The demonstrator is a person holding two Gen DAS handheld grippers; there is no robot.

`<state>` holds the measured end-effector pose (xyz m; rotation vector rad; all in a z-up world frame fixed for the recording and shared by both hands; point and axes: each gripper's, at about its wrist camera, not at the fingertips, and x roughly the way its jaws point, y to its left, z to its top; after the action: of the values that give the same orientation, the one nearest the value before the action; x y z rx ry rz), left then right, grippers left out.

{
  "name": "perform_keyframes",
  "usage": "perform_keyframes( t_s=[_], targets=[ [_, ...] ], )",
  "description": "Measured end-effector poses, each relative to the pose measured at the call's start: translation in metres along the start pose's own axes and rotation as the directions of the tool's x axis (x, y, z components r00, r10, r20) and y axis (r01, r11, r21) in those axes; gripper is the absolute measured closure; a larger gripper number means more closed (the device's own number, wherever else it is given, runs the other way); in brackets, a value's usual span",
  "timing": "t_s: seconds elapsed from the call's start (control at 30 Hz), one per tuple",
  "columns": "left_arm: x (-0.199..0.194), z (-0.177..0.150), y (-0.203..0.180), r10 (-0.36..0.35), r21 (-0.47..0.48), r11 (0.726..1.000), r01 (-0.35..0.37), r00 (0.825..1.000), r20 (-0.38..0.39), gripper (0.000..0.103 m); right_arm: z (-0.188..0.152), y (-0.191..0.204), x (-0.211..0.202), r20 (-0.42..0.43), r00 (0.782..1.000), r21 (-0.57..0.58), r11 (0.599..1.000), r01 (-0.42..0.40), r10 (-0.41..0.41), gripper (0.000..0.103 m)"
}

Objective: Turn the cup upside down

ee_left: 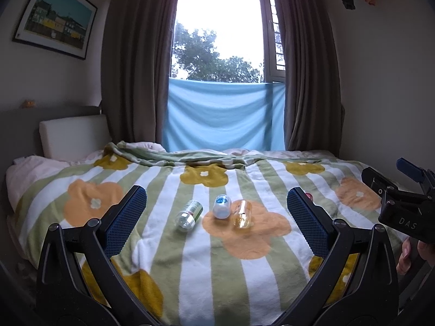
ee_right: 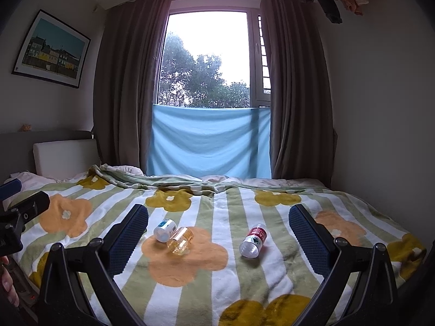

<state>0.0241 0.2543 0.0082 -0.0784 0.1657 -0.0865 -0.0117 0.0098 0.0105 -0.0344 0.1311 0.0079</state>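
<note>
Several small cups lie on their sides on the flowered blanket (ee_left: 195,266). In the left wrist view I see a clear cup with a green label (ee_left: 189,215), a white cup with a blue label (ee_left: 221,206) and an amber cup (ee_left: 242,214) touching it. The right wrist view shows the white cup (ee_right: 164,229), the amber cup (ee_right: 180,241) and a clear cup with a red label (ee_right: 253,241). My left gripper (ee_left: 217,203) is open and empty, held back from the cups. My right gripper (ee_right: 218,224) is open and empty too.
The bed fills the view, with a white headboard cushion (ee_left: 73,135) at the left and a curtained window (ee_left: 220,35) with a blue cloth (ee_left: 225,119) behind. The other gripper's body shows at the right edge of the left wrist view (ee_left: 402,206).
</note>
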Motion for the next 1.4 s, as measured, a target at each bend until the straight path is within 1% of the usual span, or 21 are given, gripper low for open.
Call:
perform_keyframes(
  t_s=[0.3, 0.43, 0.47, 0.53, 0.6, 0.67, 0.7, 0.73, 0.77, 0.9, 0.97, 1.03, 1.13, 1.17, 1.23, 1.27, 1.3, 1.33, 1.4],
  targets=[
    [0.016, -0.003, 0.000, -0.006, 0.012, 1.000, 0.006, 0.999, -0.038, 0.000, -0.007, -0.003, 0.006, -0.011, 1.000, 0.005, 1.000, 0.002, -0.002, 0.000],
    [0.040, -0.001, -0.001, -0.047, 0.020, 0.999, 0.049, 0.996, -0.082, 0.000, -0.011, -0.006, 0.015, -0.036, 0.999, -0.004, 1.000, 0.009, -0.010, 0.000],
    [0.051, 0.002, -0.001, -0.069, 0.030, 0.997, 0.072, 0.993, -0.097, 0.000, -0.012, -0.006, 0.016, -0.040, 0.999, -0.006, 1.000, 0.013, -0.013, 0.000],
    [0.073, 0.006, -0.005, -0.083, 0.074, 0.993, 0.093, 0.988, -0.130, 0.000, -0.015, -0.009, 0.022, -0.051, 0.999, -0.004, 1.000, 0.017, -0.017, 0.000],
    [0.108, 0.012, -0.013, -0.091, 0.147, 0.982, 0.117, 0.981, -0.173, 0.000, -0.018, -0.012, 0.029, -0.064, 0.998, 0.000, 1.000, 0.017, -0.017, 0.000],
    [0.138, 0.014, -0.020, -0.106, 0.186, 0.971, 0.148, 0.970, -0.217, 0.000, -0.023, -0.015, 0.037, -0.079, 0.997, 0.001, 1.000, 0.018, -0.018, 0.000],
    [0.156, 0.012, -0.024, -0.131, 0.195, 0.964, 0.182, 0.960, -0.249, 0.000, -0.025, -0.016, 0.041, -0.086, 0.996, 0.001, 1.000, 0.018, -0.018, 0.000],
    [0.181, 0.008, -0.029, -0.150, 0.206, 0.954, 0.218, 0.942, -0.300, 0.000, -0.028, -0.017, 0.046, -0.097, 0.995, 0.003, 1.000, 0.018, -0.018, 0.000],
    [0.200, 0.003, -0.034, -0.152, 0.219, 0.947, 0.235, 0.928, -0.340, 0.000, -0.032, -0.019, 0.052, -0.109, 0.994, 0.007, 1.000, 0.019, -0.018, 0.000],
    [0.266, -0.020, -0.049, -0.136, 0.247, 0.930, 0.270, 0.882, -0.451, 0.000, -0.042, -0.026, 0.073, -0.147, 0.989, 0.025, 1.000, 0.016, -0.012, 0.000],
    [0.302, -0.033, -0.058, -0.133, 0.244, 0.925, 0.291, 0.850, -0.510, 0.000, -0.048, -0.028, 0.082, -0.165, 0.986, 0.024, 1.000, 0.018, -0.014, 0.000],
    [0.328, -0.043, -0.063, -0.133, 0.219, 0.927, 0.304, 0.813, -0.566, 0.000, -0.053, -0.030, 0.089, -0.185, 0.983, 0.021, 1.000, 0.020, -0.016, 0.000],
    [0.372, -0.057, -0.068, -0.138, 0.153, 0.940, 0.305, 0.749, -0.648, 0.000, -0.060, -0.034, 0.098, -0.208, 0.978, 0.021, 0.999, 0.028, -0.023, 0.000],
    [0.387, -0.062, -0.072, -0.133, 0.151, 0.938, 0.311, 0.726, -0.674, 0.000, -0.062, -0.036, 0.099, -0.212, 0.977, 0.022, 0.999, 0.032, -0.027, 0.000],
    [0.404, -0.070, -0.081, -0.092, 0.192, 0.931, 0.311, 0.708, -0.700, 0.000, -0.066, -0.039, 0.104, -0.221, 0.975, 0.030, 0.999, 0.037, -0.029, 0.000],
    [0.416, -0.077, -0.087, -0.059, 0.221, 0.925, 0.309, 0.692, -0.719, 0.001, -0.067, -0.040, 0.106, -0.226, 0.974, 0.033, 0.999, 0.039, -0.031, 0.000],
    [0.425, -0.082, -0.090, -0.042, 0.232, 0.922, 0.309, 0.677, -0.735, 0.005, -0.070, -0.042, 0.109, -0.234, 0.972, 0.038, 0.998, 0.043, -0.033, 0.000],
    [0.432, -0.088, -0.092, -0.034, 0.232, 0.921, 0.312, 0.659, -0.751, 0.008, -0.072, -0.044, 0.112, -0.241, 0.970, 0.041, 0.998, 0.044, -0.033, 0.000],
    [0.447, -0.097, -0.093, -0.017, 0.232, 0.923, 0.308, 0.635, -0.772, 0.008, -0.076, -0.046, 0.119, -0.259, 0.965, 0.046, 0.998, 0.044, -0.031, 0.000]
  ],
)
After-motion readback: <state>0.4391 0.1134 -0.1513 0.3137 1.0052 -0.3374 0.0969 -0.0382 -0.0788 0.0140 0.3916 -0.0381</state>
